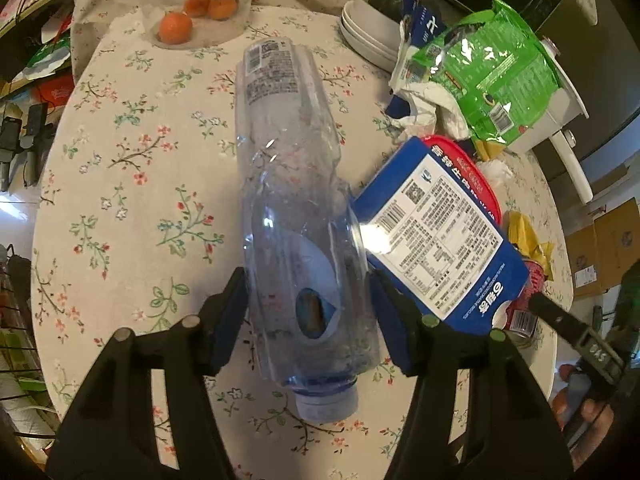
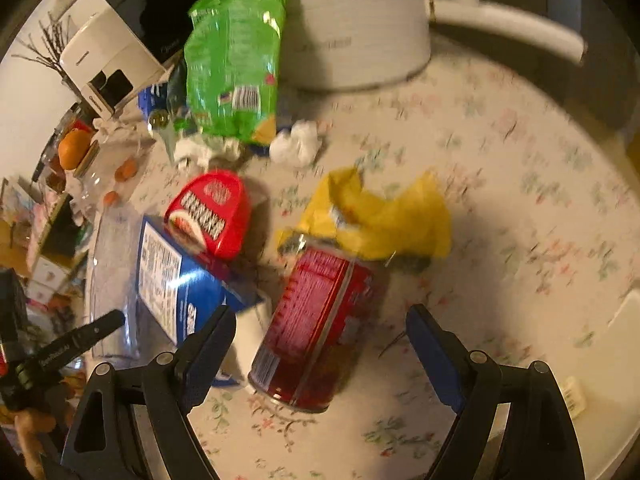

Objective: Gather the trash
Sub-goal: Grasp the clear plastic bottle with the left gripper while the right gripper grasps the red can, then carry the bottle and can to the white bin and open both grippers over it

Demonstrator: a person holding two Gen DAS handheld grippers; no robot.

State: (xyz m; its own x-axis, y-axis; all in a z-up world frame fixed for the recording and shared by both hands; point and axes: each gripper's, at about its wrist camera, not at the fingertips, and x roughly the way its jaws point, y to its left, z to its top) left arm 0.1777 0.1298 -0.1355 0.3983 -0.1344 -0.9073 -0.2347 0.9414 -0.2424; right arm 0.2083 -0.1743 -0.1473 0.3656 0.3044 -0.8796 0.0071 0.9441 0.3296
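Left claw [image 1: 308,312] grips the crushed bottle [image 1: 292,200]; right claw [image 2: 320,352] gapes around the red can [image 2: 316,320] beside it, needing only to clench.

We read this as home dining corner. Round worktop [image 1: 120,168] under floral cloth, oranges [image 1: 175,27] beneath clear dome, stacked white bowls [image 1: 368,28], white electric pot [image 2: 352,32]. Cluttered shelves [image 1: 28,60] at left, cardboard boxes [image 1: 604,240] on floor.

Just right of the left tongs [image 1: 308,316], the blue carton [image 1: 436,240] carries a barcode, a QR code and fine print too small to read.
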